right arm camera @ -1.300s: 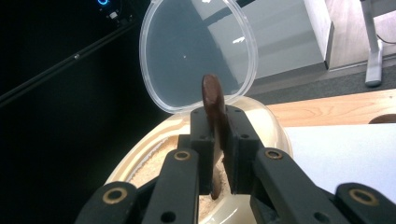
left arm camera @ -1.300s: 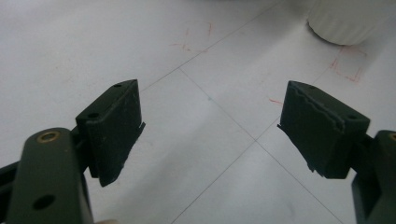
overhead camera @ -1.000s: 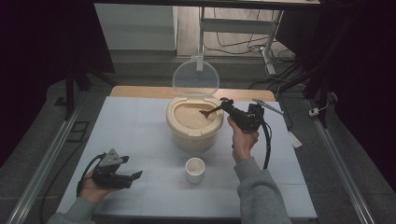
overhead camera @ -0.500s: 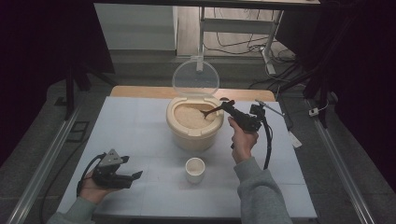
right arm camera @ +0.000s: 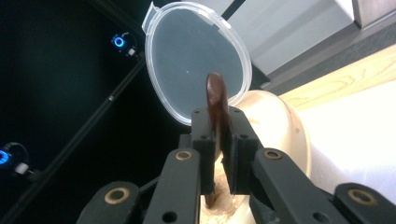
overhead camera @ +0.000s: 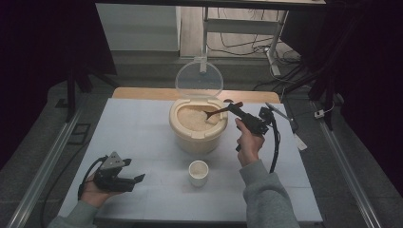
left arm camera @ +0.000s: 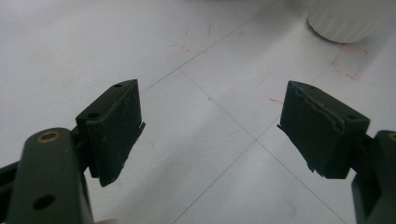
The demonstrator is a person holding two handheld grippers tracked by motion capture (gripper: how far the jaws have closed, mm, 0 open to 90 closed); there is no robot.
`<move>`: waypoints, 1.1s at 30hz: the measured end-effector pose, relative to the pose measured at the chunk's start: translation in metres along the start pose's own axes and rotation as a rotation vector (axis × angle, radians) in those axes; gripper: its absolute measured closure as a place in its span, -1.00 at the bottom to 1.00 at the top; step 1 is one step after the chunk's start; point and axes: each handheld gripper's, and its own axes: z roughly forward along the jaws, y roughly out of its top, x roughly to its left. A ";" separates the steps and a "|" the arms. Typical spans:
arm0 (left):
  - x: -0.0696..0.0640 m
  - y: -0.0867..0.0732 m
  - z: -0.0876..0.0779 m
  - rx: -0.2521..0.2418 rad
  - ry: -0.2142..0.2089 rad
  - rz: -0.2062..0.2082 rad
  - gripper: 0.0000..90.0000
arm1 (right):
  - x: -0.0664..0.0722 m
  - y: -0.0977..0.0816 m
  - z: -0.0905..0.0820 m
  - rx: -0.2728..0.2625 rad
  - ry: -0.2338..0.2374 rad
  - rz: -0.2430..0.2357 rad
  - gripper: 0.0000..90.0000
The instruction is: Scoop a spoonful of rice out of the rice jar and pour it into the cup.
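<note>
I have the right gripper raised beside the cream container that stands at the middle of the desk. Its jaws are closed tight on the handle of a dark brown spoon; in the right gripper view the handle stands up between the two black jaws with no gap on either side. From the high view the spoon reaches from the gripper down into the container, its bowl resting in the pale grain that fills the pot. My right hand grips the tool from below, just beside the container's right wall. The container's clear lid is hinged up at the back, standing nearly upright.

My left gripper sits low near the front left corner of the desk, held in my left hand. Its jaws are spread wide with nothing between them, and in the left gripper view I see bare white desk surface with faint red marks through the gap. A small white cup stands in front of the container, well apart from the left gripper; its ribbed base shows at the top right of the left gripper view
</note>
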 end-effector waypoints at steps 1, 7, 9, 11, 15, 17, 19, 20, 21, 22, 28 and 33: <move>0.000 0.000 0.000 0.001 0.000 0.000 -0.54 | -0.001 0.000 0.000 -0.005 0.003 0.015 0.86; 0.000 0.000 0.000 0.000 0.002 0.000 -0.54 | -0.007 -0.001 -0.003 -0.013 0.020 0.060 0.86; 0.000 0.000 0.000 0.002 0.002 0.001 -0.54 | -0.007 0.000 -0.005 -0.008 0.023 0.058 0.86; 0.000 0.000 0.000 0.001 0.002 0.002 -0.54 | -0.006 0.001 -0.006 -0.012 0.026 0.060 0.86; 0.000 0.000 0.000 0.000 0.003 0.002 -0.54 | -0.006 0.002 -0.008 -0.016 0.032 0.056 0.86; 0.000 0.000 0.000 0.001 0.004 0.003 -0.54 | -0.006 0.002 -0.008 -0.025 0.033 0.059 0.86; 0.000 0.000 0.000 0.002 0.005 0.004 -0.54 | -0.006 0.003 -0.010 -0.019 0.037 0.058 0.86; 0.000 0.000 0.000 0.002 0.005 0.004 -0.54 | -0.006 0.003 -0.009 -0.030 0.038 0.065 0.86; 0.000 0.000 0.000 0.002 0.005 0.003 -0.54 | -0.007 0.003 -0.010 -0.031 0.039 0.067 0.86; 0.000 0.000 0.000 0.002 0.006 0.004 -0.54 | -0.007 0.004 -0.010 -0.027 0.038 0.066 0.86; -0.001 0.000 0.000 0.002 0.007 0.007 -0.54 | -0.008 0.004 -0.012 -0.026 0.051 0.106 0.86; 0.000 0.000 0.000 0.001 0.007 0.005 -0.54 | -0.010 0.005 -0.014 -0.019 0.063 0.121 0.86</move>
